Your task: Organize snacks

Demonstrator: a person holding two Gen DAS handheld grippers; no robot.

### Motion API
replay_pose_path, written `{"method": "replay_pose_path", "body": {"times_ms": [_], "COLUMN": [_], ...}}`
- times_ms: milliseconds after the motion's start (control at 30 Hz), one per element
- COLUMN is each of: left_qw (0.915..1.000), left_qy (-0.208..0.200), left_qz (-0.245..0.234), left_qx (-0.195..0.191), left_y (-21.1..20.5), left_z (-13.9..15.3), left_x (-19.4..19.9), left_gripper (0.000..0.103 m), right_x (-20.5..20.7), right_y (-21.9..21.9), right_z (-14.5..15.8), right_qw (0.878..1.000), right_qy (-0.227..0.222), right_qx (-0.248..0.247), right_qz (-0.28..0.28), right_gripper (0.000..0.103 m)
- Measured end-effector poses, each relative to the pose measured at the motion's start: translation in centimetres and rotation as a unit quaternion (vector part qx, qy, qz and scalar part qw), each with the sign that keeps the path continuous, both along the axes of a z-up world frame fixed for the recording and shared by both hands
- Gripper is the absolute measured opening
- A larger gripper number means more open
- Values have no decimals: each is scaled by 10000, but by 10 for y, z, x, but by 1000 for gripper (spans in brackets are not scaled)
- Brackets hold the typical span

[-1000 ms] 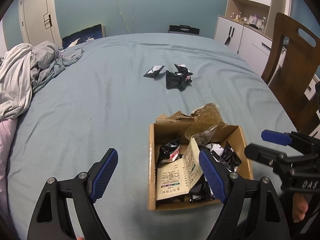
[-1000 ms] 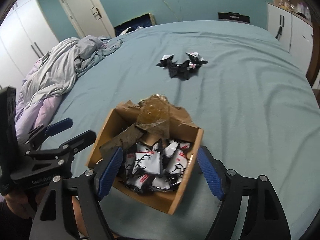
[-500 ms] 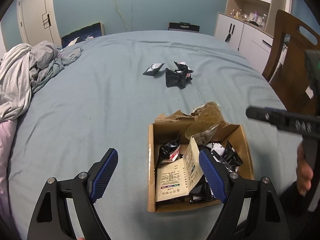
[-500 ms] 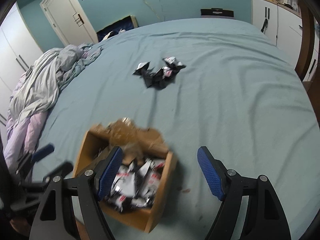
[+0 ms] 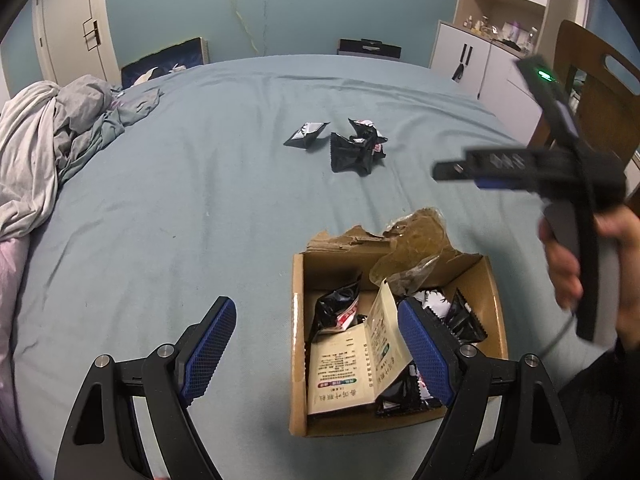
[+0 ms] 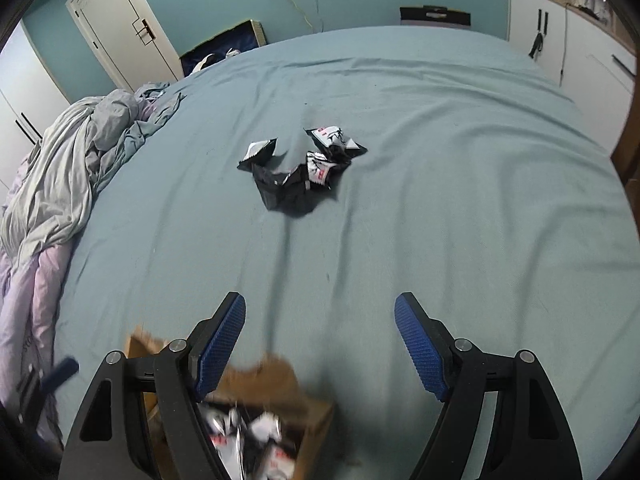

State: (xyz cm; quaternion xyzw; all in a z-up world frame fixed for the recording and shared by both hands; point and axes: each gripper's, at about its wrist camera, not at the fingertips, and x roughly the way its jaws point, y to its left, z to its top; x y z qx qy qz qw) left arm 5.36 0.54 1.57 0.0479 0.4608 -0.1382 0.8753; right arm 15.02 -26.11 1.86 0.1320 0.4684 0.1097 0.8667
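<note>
Torn cardboard box point(image 5: 298, 320), crinkled foil snack packets point(image 6: 298, 168), both grippers point(image 5: 316, 344) point(image 6: 320, 344) released, empty

Both wrist views angled down over the bed point(image 5: 200, 184), sharing box point(image 5: 298, 320) and packets point(image 6: 304, 168).

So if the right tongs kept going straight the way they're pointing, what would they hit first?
Most likely bare blue bedsheet, short of the loose snack packets. The right tongs are open and empty; depth is uncertain.

Bedsheet point(image 6: 440, 200) pale teal; black-white-red snack packets point(image 6: 304, 168) ahead of jaws; brown cardboard box point(image 5: 298, 344) by right pad; pads point(image 5: 208, 348) blue, cross-hatched.
</note>
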Motion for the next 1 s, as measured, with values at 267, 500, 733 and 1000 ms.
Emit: {"method": "replay_pose_path", "body": {"times_ms": [267,500,733,1000], "left_qw": [9999,9998,9989,9989], "left_qy": [73,189,455,340], "left_qz": [-123,-88,125,322], "left_qx": [-13,-37,11,-38], "left_y": [-3,-5,-1,5], "left_z": [-2,-7,-25,-29], "left_x": [2,13,32,42], "left_gripper": [84,84,84,84], "right_x": [73,119,142,154], "right_y": [7,37,83,111], "right_z": [-21,-23,-36,-67], "right_qw": [9990,9986,9889,9765], "right_qy": [261,-146,-564,-621], "right_qx": [335,179,-735,-1405], "right_qz": [170,466,1162,1514], "right_gripper": [77,77,77,43]}}
